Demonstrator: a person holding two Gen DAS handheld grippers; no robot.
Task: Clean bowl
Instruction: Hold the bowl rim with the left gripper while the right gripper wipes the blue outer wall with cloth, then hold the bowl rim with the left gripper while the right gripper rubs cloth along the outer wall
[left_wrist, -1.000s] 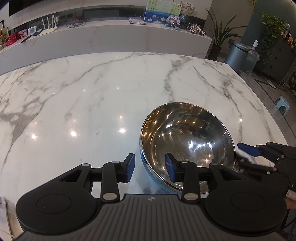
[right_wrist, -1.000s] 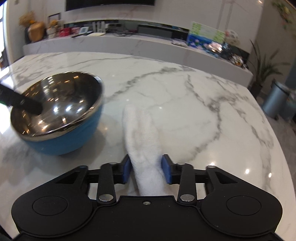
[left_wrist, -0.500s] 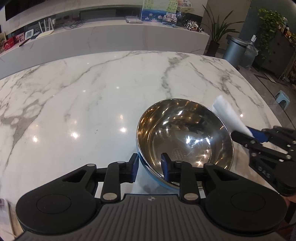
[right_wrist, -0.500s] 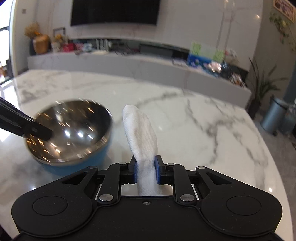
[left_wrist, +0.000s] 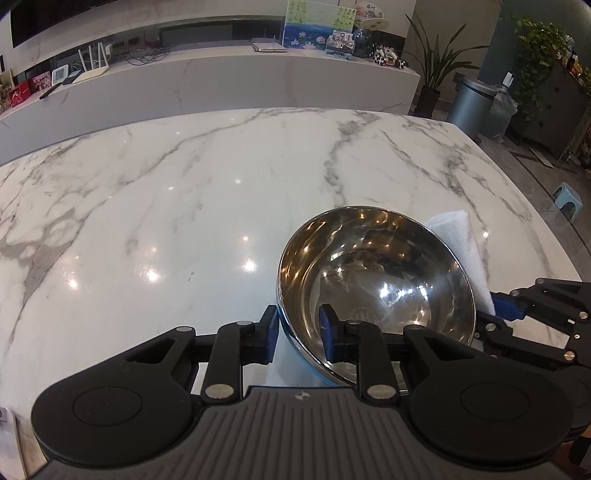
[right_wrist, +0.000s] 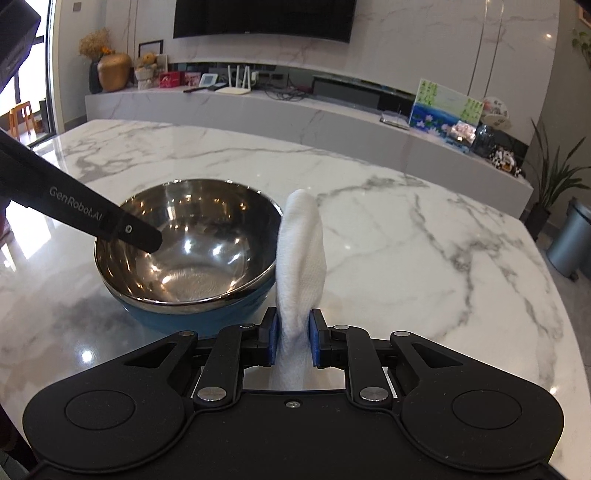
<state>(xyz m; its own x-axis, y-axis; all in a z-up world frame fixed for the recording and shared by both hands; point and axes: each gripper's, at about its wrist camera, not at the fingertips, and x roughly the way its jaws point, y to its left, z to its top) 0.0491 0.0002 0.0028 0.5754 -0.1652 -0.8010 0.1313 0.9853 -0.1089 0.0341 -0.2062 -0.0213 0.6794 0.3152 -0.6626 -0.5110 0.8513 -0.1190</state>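
Both grippers clenched: left gripper (left_wrist: 297, 334) pinching the blue-shelled steel bowl (right_wrist: 184, 254) rim, right gripper (right_wrist: 291, 341) grasping the folded white cloth (right_wrist: 301, 258); wiping inside comes next.

Left tongs (left_wrist: 297, 334) pinched, angled downward — right tongs (right_wrist: 291, 338) clamped tight, tilted down
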